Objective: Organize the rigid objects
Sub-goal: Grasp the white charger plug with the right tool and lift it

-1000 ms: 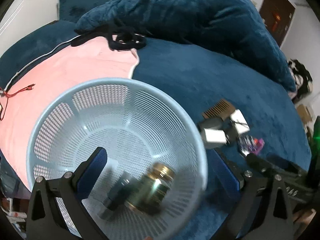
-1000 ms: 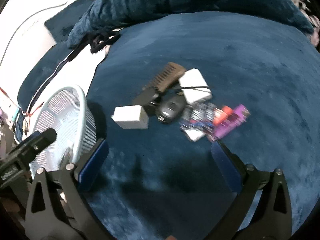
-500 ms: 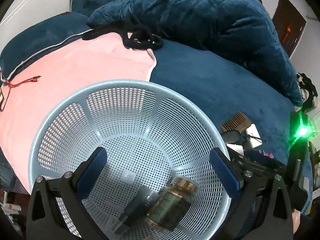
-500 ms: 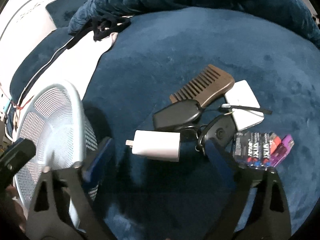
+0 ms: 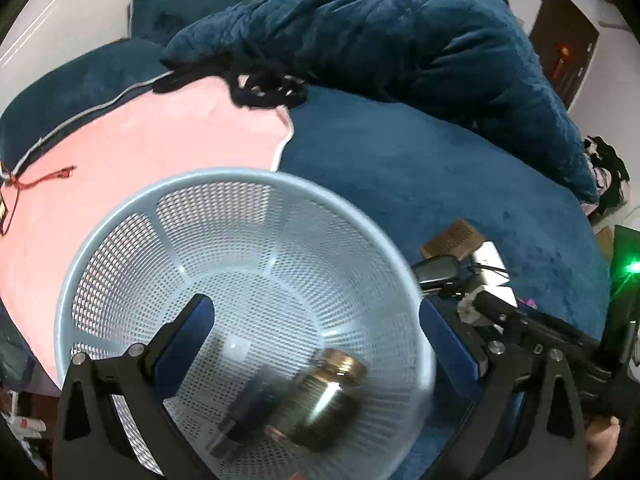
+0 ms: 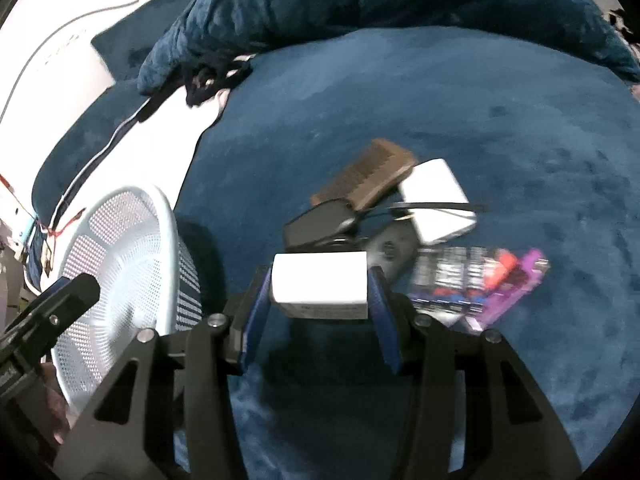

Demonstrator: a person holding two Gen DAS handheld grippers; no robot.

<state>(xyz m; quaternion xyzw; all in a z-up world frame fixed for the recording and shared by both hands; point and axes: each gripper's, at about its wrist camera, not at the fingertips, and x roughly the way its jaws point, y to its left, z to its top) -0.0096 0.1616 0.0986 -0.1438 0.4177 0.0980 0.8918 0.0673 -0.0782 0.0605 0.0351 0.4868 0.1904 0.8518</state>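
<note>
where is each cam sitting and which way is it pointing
Left wrist: sits on the left hand-held gripper, angled down into the blue basket holding a bottle; its own open fingers show, plus the right hand-held gripper at right.
Right wrist: sits on the right hand-held gripper, angled down at the bed clutter; its jaws are closing around the white charger.
Shared: basket, comb, blue bedding.

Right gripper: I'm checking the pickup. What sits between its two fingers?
A white charger block sits between the closing right gripper fingers, seen in the right wrist view.
</note>
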